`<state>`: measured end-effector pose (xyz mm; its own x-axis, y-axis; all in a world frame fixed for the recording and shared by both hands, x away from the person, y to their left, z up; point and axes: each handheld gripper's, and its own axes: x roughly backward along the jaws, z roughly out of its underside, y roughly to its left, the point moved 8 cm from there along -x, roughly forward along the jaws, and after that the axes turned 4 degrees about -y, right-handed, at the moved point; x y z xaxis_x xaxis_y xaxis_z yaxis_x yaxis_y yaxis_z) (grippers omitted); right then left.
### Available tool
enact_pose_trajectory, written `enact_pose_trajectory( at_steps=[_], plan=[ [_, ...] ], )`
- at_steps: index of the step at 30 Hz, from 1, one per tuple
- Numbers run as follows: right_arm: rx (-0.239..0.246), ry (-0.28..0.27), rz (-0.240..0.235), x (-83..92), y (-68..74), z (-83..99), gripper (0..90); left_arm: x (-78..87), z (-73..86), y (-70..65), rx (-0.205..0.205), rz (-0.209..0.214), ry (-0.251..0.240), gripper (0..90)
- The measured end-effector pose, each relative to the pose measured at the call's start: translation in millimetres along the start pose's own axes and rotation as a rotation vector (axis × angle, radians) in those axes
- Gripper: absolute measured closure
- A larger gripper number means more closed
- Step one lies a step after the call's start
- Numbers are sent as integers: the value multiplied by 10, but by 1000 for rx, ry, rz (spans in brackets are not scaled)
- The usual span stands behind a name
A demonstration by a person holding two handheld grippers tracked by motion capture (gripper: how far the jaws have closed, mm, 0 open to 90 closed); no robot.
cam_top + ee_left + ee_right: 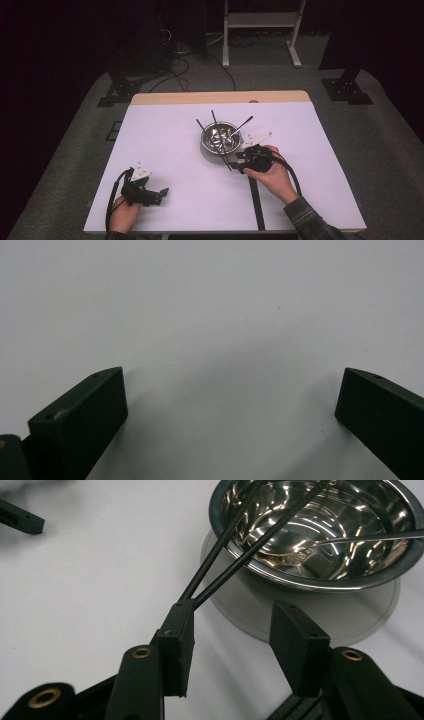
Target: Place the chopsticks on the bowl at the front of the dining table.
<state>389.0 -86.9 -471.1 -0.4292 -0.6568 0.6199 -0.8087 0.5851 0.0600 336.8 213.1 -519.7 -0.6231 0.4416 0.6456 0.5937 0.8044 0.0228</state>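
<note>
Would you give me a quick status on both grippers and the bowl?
Left gripper open, idle on bare table. Right gripper open beside two black chopsticks leaning from steel bowl. Nothing blocking.

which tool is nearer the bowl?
Right. The right tool is just beside the bowl, at its near right edge, jaws by the black sticks leaning out of it. The left tool is far off, near the table's front left.

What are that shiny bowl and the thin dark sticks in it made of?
The bowl looks like polished steel: it mirrors the lights. The dark sticks are matte black without glare, perhaps plastic or coated wood; I can't tell which.
</note>
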Motion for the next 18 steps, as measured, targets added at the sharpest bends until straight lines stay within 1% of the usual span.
enact_pose_trajectory(
  at_steps=[10,18],
  plan=[
    [22,-2,-30,-66,140,-55,517,0,0,-1,0,0,0,0],
    [34,-4,-39,-95,198,-83,517,-1,0,0,1,0,0,0]
  ],
)
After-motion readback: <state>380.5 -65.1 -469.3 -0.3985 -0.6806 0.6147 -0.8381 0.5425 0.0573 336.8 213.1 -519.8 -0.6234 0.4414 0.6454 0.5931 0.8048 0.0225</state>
